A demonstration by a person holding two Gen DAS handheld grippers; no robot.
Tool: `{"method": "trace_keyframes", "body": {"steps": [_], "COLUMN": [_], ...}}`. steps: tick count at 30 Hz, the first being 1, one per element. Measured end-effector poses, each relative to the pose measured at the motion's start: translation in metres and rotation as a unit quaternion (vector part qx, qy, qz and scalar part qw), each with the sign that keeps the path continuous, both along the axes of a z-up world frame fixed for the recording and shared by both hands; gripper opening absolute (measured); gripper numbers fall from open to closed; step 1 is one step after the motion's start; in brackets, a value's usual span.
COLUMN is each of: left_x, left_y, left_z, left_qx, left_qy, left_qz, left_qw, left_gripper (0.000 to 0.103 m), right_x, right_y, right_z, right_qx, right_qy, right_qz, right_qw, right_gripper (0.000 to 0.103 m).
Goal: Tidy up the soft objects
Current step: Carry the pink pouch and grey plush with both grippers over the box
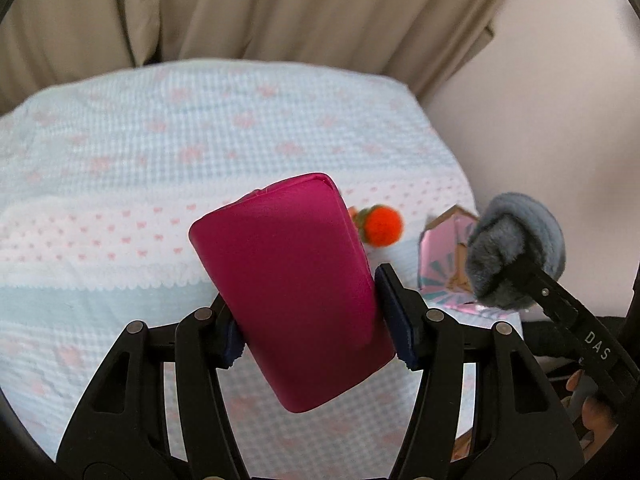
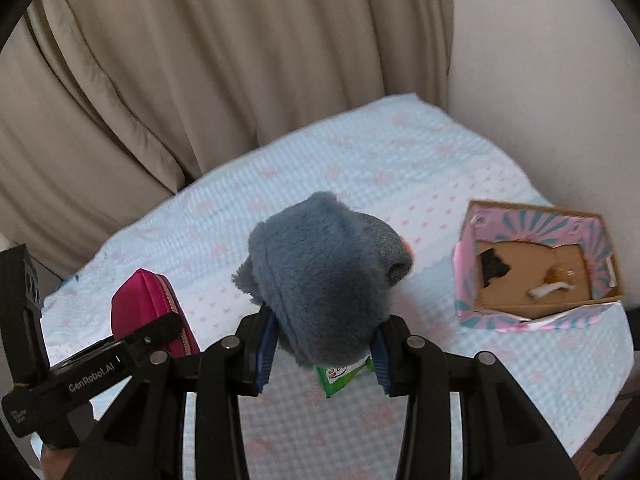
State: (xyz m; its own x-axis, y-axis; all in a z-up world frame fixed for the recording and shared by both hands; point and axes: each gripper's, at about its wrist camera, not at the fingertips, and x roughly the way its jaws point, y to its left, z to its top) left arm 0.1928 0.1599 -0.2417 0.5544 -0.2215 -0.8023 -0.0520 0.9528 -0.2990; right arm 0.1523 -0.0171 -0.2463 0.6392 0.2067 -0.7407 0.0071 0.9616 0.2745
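My left gripper (image 1: 316,320) is shut on a magenta zip pouch (image 1: 292,292) and holds it above the bed; the pouch also shows at the left of the right wrist view (image 2: 152,308). My right gripper (image 2: 322,344) is shut on a grey-blue plush toy (image 2: 320,280), lifted over the bed; it also shows at the right of the left wrist view (image 1: 516,248). An orange pom-pom toy (image 1: 380,226) lies on the bed behind the pouch. An open pink cardboard box (image 2: 540,268) sits at the bed's right side, also seen in the left wrist view (image 1: 444,264).
The bed has a light blue cover with pink bows (image 1: 200,128). A green packet (image 2: 340,376) lies under the plush toy. Beige curtains (image 2: 200,80) hang behind the bed and a white wall (image 2: 540,80) stands to the right.
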Motion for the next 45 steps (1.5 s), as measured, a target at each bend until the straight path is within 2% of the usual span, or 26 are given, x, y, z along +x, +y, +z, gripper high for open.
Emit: {"method": "trace_keyframes", "body": {"steps": [6,11,17,22,29,33,39,45], "left_x": [-0.016,-0.024,-0.022,0.001,0.051,0.087,0.131,0.157], "left_y": [-0.033,-0.076,-0.146,-0.218,-0.317,-0.368,-0.416,-0.439], "left_z": [0.043,0.06,0.067,0.063,0.03,0.002,-0.054,-0.105], "left_qx": [0.003,0.0,0.003,0.015,0.02,0.025,0.049,0.081], "left_qy": [-0.027,-0.037,-0.036,-0.03,-0.001,0.029,0.087,0.141], "left_qz": [-0.018,-0.033,-0.049,-0.071,-0.1,-0.113,-0.119,-0.124], "left_qw": [0.9995,0.9988,0.9981,0.9969,0.9948,0.9928,0.9879,0.9789], "left_gripper": [0.054,0.054,0.054,0.054,0.054,0.054,0.054,0.054], "right_x": [-0.035,-0.059,-0.068,-0.059,-0.032,-0.011,0.025,0.052], "right_y": [-0.039,-0.087,-0.154,-0.211,-0.287,-0.328,-0.369,-0.393], "right_z": [0.042,0.059,0.067,0.06,0.032,0.008,-0.039,-0.088], "right_qx": [-0.001,-0.001,-0.012,-0.029,-0.043,-0.04,-0.033,-0.003], "right_qy": [-0.026,-0.033,-0.029,-0.013,0.014,0.035,0.083,0.134], "right_qz": [-0.025,-0.05,-0.069,-0.078,-0.083,-0.079,-0.065,-0.053], "right_qw": [0.999,0.998,0.997,0.996,0.996,0.995,0.994,0.99], "right_gripper": [0.037,0.037,0.037,0.037,0.037,0.037,0.038,0.039]}}
